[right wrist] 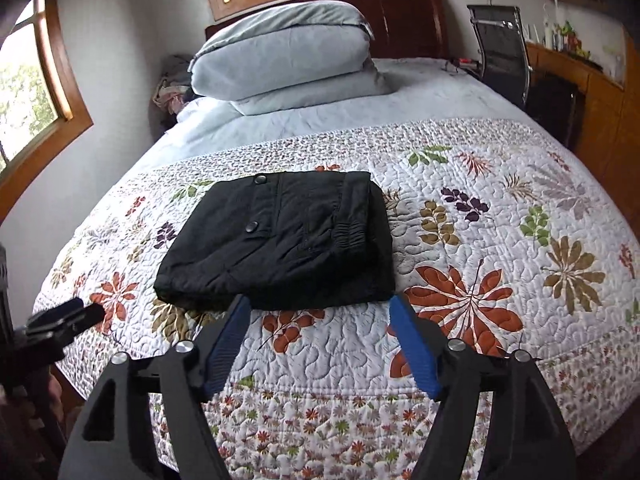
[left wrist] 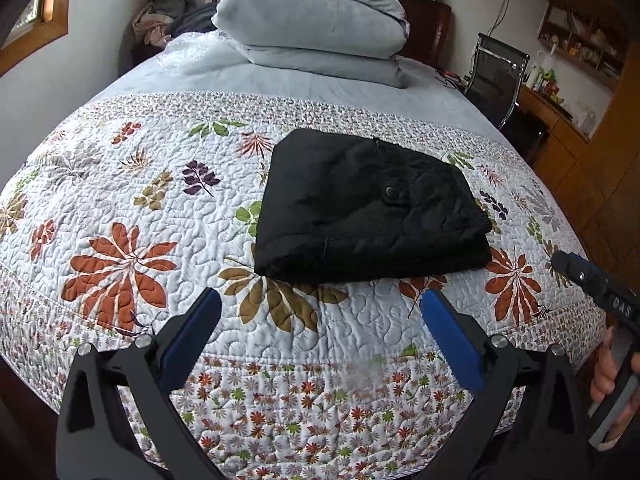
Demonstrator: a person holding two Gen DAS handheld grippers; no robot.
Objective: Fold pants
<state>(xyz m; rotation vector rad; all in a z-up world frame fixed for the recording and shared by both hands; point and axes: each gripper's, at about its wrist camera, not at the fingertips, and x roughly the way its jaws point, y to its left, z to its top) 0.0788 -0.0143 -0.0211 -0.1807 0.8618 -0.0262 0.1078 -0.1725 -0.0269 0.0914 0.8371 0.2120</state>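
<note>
Left tongs [left wrist: 320,304] released, blue pads spread wide, nothing between them, hovering over the quilt near the bed's foot edge. Right tongs [right wrist: 318,306] also released, pads apart and empty, tips just short of the near edge of the pants [right wrist: 280,240]; no contact visible. Pants are black, folded into a compact rectangular bundle, snap buttons and elastic waistband on top, lying flat on the floral quilt [right wrist: 480,240] around the middle of the bed, nearer the foot than the headboard. A hand [left wrist: 612,376] grips the right tool's handle at the right border of the left view. Folded grey duvet [right wrist: 288,60] stacked at the head end, against the headboard [right wrist: 408,20]. Office chair [right wrist: 500,44] beside the bed's right edge.
</note>
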